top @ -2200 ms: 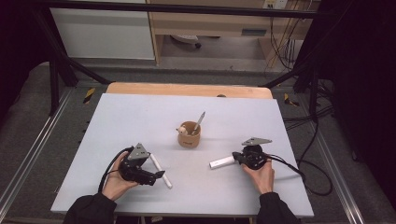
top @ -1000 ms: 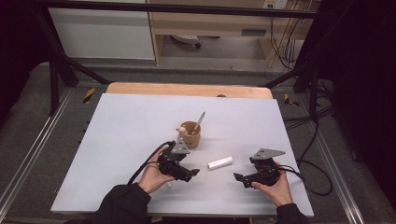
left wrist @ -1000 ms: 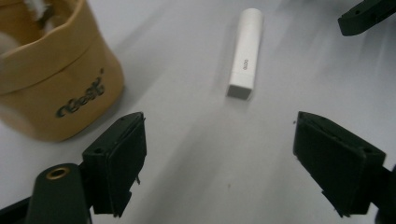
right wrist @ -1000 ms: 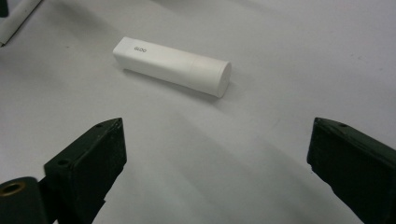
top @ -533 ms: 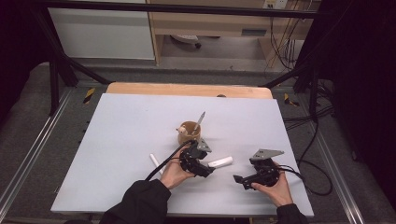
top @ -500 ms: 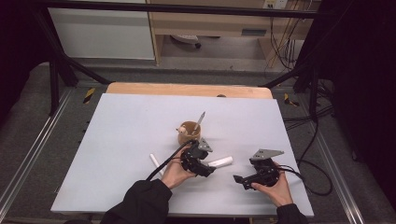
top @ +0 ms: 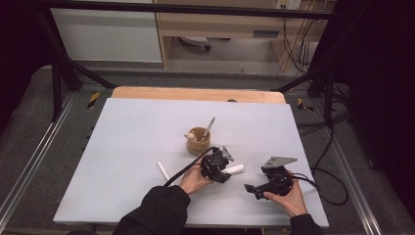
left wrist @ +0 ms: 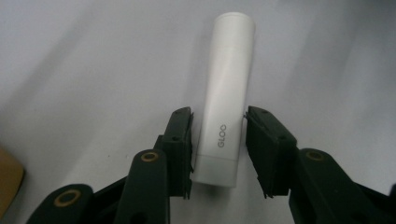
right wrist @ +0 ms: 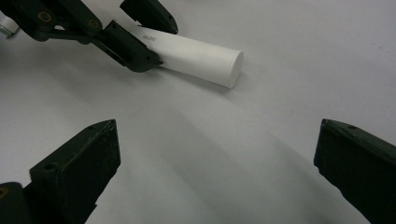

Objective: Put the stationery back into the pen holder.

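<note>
The table carries a small wooden cup a little past its middle, with a stick standing in it, and a thin white stick lies at about eight o'clock from the cup. At about five o'clock from the cup lies the glue stick, a white tube flat on its side near the table's front. The left tongs straddle its cap end; their jaws have just been closing, the tube between them, yet a sliver of gap shows on each side in the left gripper view, so they do not pinch it yet. The right tongs rest spread wide and empty at about three o'clock from the tube, aimed toward it. The tube looks light, stiff and smooth, so it should take a firm squeeze, but being round it could roll or slip out of flat jaws. Taking it square across the body, near the printed word, seems safer than on the cap, which might pull off.
</note>
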A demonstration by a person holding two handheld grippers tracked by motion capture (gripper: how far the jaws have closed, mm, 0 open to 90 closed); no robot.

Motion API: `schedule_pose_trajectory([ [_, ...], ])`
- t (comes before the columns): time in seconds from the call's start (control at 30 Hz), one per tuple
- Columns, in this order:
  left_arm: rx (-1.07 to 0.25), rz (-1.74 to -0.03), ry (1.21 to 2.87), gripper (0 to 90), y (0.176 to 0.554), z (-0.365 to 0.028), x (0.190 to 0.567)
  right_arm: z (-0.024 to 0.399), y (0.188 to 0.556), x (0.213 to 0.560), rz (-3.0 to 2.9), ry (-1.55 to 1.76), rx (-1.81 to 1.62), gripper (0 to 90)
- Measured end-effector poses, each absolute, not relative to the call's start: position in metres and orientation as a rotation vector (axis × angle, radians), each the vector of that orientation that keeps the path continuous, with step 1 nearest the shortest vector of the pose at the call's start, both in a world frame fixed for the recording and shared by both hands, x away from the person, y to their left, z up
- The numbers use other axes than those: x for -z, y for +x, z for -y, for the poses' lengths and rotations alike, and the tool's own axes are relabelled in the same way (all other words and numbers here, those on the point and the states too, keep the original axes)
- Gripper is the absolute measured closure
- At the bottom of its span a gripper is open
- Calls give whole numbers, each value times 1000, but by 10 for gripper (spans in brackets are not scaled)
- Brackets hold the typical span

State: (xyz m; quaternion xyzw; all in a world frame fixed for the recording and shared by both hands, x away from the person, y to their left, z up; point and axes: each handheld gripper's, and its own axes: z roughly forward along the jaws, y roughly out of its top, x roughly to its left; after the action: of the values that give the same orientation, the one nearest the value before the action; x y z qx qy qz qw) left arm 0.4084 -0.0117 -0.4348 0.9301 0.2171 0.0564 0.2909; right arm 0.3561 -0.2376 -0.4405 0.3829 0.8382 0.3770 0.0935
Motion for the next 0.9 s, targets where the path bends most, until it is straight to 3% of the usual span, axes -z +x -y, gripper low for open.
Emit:
schedule_pose_trajectory([
  [0.9,-140,-526,2532,678,418,33,433,237,357,442,-2508,1130,-1114,10],
])
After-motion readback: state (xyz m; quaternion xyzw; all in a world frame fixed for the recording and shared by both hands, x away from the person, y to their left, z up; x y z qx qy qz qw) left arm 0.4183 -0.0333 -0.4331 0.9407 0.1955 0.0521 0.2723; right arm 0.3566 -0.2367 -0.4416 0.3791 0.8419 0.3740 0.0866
